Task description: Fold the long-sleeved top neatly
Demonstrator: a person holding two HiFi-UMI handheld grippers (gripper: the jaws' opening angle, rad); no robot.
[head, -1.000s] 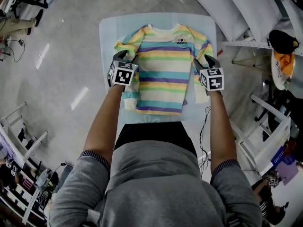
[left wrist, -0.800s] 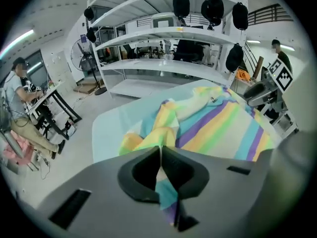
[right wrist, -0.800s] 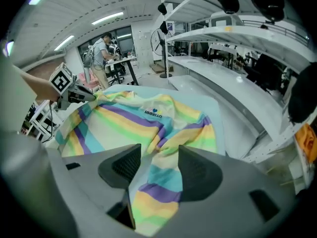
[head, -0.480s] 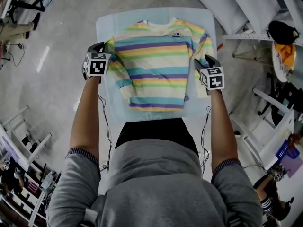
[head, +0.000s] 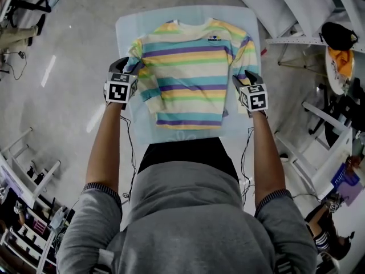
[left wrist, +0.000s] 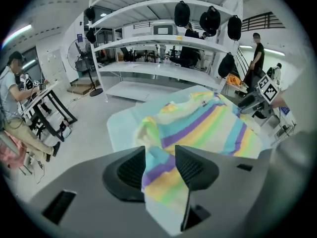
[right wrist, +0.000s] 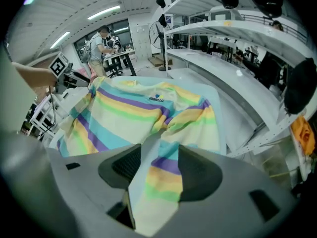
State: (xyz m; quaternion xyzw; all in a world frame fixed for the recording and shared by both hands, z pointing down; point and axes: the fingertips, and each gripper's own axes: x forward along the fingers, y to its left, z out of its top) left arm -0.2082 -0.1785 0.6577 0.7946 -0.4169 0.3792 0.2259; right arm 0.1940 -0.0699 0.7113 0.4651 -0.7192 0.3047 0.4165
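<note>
Head view: the long-sleeved top lies flat, front up, on the pale blue table, collar away from the person and hem nearest; both sleeves are turned down along the body. The left gripper sits at the outer edge of the left sleeve, over the table's left edge. The right gripper sits on the right sleeve, near the table's right edge. Both grippers point steeply down.

Left gripper view: the left gripper has its jaws partly apart, having just been opening; the left sleeve runs through the gap between them, its striped fabric filling the width. The pads do not clamp it. The top spreads beyond on the table; the right gripper shows at its far side. White shelving stands behind.

Right gripper view: the right gripper has its jaws wide apart and straddles the right sleeve, which lies in the gap without being pinched. The top lies ahead on the table; the left gripper shows across it.
</note>
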